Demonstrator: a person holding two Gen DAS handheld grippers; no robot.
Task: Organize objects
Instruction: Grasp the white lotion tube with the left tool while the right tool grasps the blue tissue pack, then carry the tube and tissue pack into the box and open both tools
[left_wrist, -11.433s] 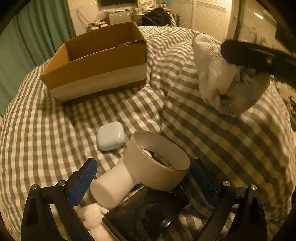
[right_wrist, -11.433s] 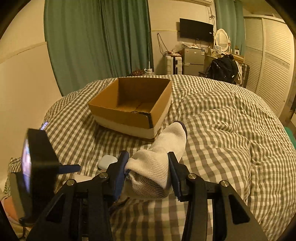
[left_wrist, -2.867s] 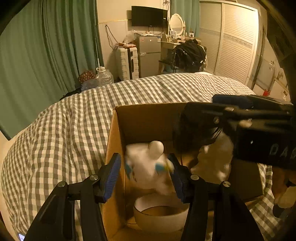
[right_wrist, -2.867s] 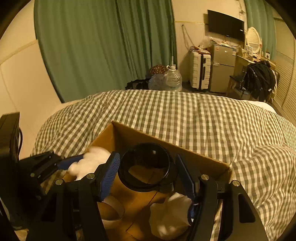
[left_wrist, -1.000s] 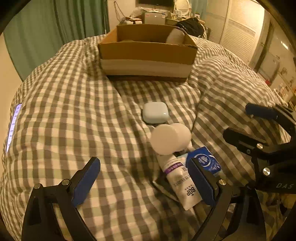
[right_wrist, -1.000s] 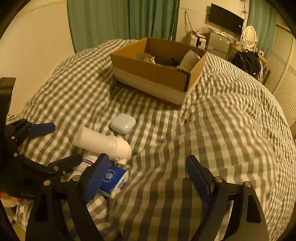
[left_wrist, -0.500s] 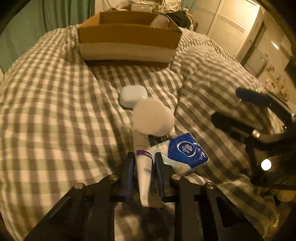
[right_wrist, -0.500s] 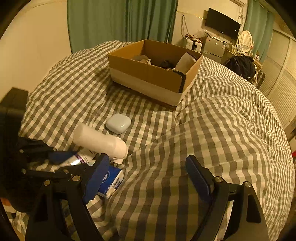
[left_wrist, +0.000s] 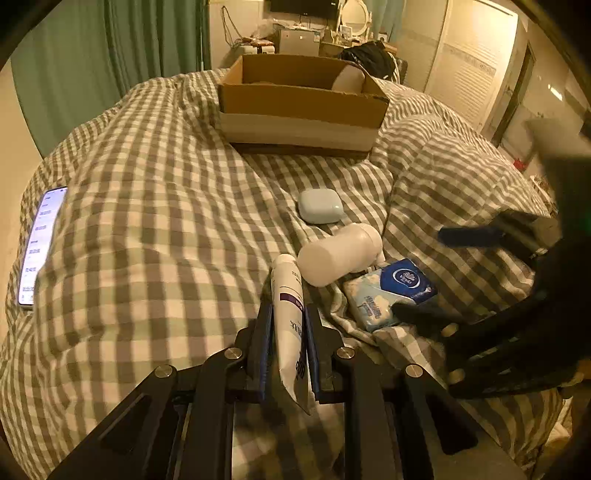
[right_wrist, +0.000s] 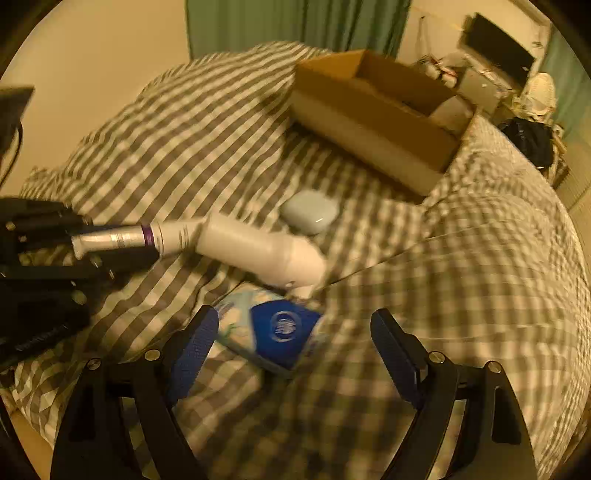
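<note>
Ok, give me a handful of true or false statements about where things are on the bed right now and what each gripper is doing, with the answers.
1. The left gripper is shut on the white tube. True.
2. The right gripper is clamped on the blue tissue pack. False: its jaws stand wide open on either side of the pack.
3. The pale earbud case is inside the cardboard box. False: it lies on the checked duvet, on the near side of the box.
4. A lit phone lies on the duvet off to the left. True.
5. The white bottle stands upright. False: it lies on its side, next to the tissue pack.
</note>
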